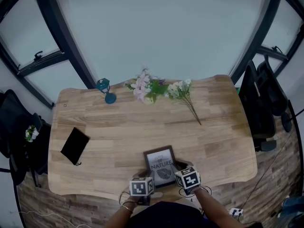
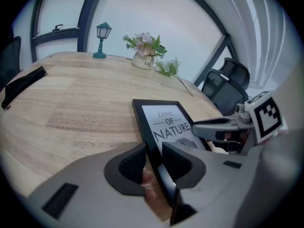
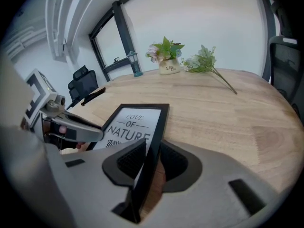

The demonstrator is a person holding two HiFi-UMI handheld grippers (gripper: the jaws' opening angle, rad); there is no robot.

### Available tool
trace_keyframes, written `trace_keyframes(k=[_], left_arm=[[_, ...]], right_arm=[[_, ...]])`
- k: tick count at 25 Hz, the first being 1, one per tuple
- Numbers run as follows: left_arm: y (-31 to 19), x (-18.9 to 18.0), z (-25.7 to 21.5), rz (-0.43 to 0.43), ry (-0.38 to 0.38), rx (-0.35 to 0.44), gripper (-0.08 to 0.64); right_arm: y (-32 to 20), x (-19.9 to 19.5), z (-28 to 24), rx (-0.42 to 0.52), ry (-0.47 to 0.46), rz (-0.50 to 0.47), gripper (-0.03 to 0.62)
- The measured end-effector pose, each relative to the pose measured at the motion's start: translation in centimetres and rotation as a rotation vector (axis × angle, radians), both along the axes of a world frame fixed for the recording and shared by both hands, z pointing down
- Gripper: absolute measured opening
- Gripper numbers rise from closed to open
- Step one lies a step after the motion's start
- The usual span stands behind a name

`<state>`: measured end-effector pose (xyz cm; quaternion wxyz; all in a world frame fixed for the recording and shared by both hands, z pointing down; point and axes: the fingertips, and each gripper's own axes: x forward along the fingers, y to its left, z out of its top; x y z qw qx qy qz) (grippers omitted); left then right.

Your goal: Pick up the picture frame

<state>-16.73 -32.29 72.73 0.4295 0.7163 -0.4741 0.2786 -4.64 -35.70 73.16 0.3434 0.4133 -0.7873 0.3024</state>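
Well, a white pot (image 2: 141, 62) holds pink flowers (image 2: 144, 42) beyond the picture frame (image 2: 164, 122).

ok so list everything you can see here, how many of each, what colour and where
table: one, light wood, fills the middle of the head view
picture frame: one, black with a white print, at the table's near edge
pouch: one, black, flat on the table's left side
toy lamp post: one, teal, far left of the table
flower pot: one, white with pink flowers, far edge
loose sprig: one, green with white blooms, lying right of the pot
office chairs: two, black, one on each side of the table
left hand-held gripper: one, grey, closed on the frame's left edge
right hand-held gripper: one, grey, closed on the frame's right edge
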Motion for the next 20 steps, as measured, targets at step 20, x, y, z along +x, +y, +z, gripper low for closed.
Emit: trace_keyframes(k=[20], left_arm=[[0.1,0.7,-2.9,-0.061,-0.009,0.070,0.083]], right_arm=[[-0.7,0.9,-3.0,0.097,-0.017,-0.027,0.077]])
